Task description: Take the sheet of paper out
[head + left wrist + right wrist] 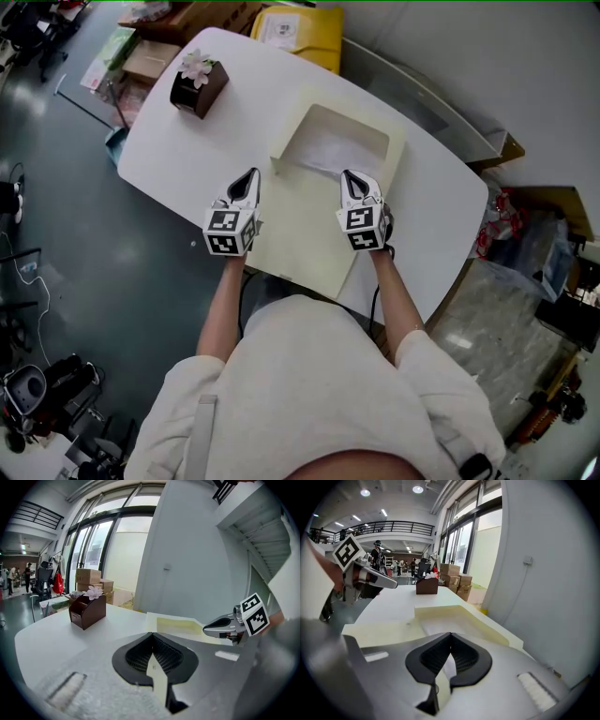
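A white round-cornered table (178,141) stands on a dark floor, with cardboard boxes (155,56) and one yellow parcel (300,28) beyond its far edge. Near the table's far left corner sits one dark brown wooden holder (199,89) topped with one pale pink flower (197,67). One large cream paper envelope (309,234) lies flat, running from mid-table to the near edge. Its far end gapes open, and the single white sheet of paper (328,150) shows inside that mouth.

Two grippers hover low. The left gripper (249,174) is at the envelope's left edge, the right gripper (352,175) at the near lip of the mouth. On each, the jaw tips are pressed together and pinch nothing.
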A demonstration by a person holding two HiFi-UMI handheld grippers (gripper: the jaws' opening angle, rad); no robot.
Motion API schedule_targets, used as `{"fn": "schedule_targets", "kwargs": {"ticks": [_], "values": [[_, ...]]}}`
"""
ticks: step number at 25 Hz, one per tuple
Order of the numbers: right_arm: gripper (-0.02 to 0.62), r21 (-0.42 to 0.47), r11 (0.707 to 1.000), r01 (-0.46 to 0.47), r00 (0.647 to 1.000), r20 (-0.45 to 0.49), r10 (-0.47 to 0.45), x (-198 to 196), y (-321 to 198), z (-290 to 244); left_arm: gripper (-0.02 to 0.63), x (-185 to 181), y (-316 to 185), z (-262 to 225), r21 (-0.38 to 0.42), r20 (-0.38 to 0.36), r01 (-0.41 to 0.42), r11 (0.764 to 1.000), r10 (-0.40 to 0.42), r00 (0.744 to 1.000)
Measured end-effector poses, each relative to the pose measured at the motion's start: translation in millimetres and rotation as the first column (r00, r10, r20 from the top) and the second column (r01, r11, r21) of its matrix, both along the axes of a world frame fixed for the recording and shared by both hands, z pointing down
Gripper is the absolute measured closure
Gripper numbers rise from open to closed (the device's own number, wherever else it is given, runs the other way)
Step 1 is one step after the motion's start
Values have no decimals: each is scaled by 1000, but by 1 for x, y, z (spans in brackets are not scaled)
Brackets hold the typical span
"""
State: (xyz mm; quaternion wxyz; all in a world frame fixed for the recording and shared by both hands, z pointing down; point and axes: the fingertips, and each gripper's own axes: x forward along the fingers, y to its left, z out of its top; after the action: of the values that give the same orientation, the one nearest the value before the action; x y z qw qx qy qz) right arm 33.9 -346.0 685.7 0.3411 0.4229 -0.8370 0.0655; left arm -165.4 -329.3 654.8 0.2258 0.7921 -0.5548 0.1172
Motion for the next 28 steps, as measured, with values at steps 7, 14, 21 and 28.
{"fn": "schedule_targets", "kwargs": {"ticks": [7,14,21,28], "values": [[595,-39,996,86,990,-106,-90,-11,11,34,604,1,10,20,-31,-17,-6,999,6,1000],[595,-46,979,199,934,-292,-204,-18,13,65,604,0,17,29,-49,-25,0,999,-1,1000],[590,-55,938,343,807,-494,-324,-26,12,89,604,-3,20,35,-61,-29,6,998,-7,1000],[505,-68,925,373,738,-583,-341,-27,3,104,604,-7,21,39,-71,-32,12,997,-15,999]]}}
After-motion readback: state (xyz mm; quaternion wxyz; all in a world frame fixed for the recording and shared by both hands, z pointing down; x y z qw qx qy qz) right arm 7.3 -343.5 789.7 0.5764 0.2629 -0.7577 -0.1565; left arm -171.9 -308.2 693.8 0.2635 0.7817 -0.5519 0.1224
